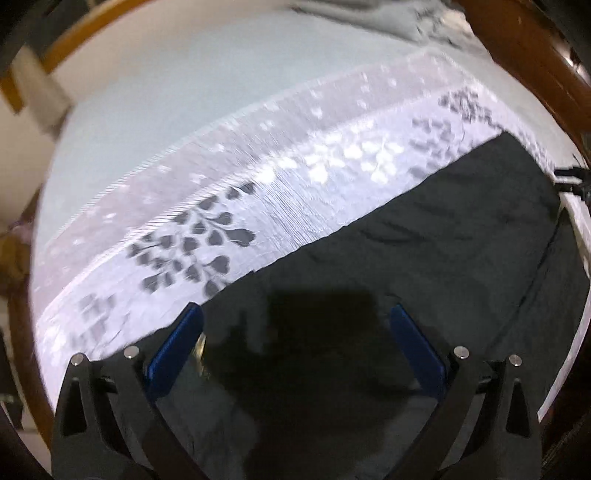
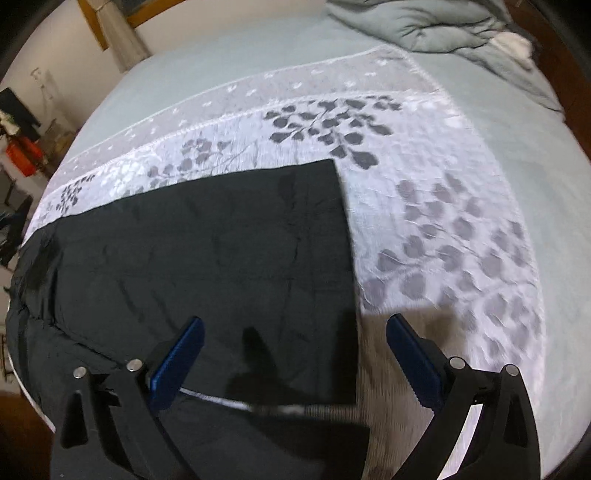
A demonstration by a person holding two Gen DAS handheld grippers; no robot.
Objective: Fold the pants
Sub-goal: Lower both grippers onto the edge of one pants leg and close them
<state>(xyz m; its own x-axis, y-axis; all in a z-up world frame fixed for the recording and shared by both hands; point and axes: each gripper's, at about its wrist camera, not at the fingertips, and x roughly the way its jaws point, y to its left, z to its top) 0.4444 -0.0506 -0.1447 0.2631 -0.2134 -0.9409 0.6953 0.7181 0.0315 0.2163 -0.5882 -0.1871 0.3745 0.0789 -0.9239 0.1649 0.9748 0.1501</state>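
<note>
Black pants (image 2: 207,251) lie flat on a white cloth with grey leaf prints (image 2: 443,229), spread over a bed. In the right wrist view the leg ends form a straight edge at the right, and my right gripper (image 2: 295,332) hovers open above the near corner of that edge. Seen from the left wrist, the pants (image 1: 424,258) fill the lower right, and my left gripper (image 1: 295,321) hangs open just over the dark fabric, nothing between its blue pads. The tip of the other gripper (image 1: 572,181) shows at the far right edge.
A crumpled grey-green blanket (image 2: 436,26) lies at the far end of the pale green bed sheet (image 2: 229,70). A wooden bed frame (image 1: 524,55) curves around the mattress. Cluttered furniture (image 2: 22,147) stands beyond the bed's left side.
</note>
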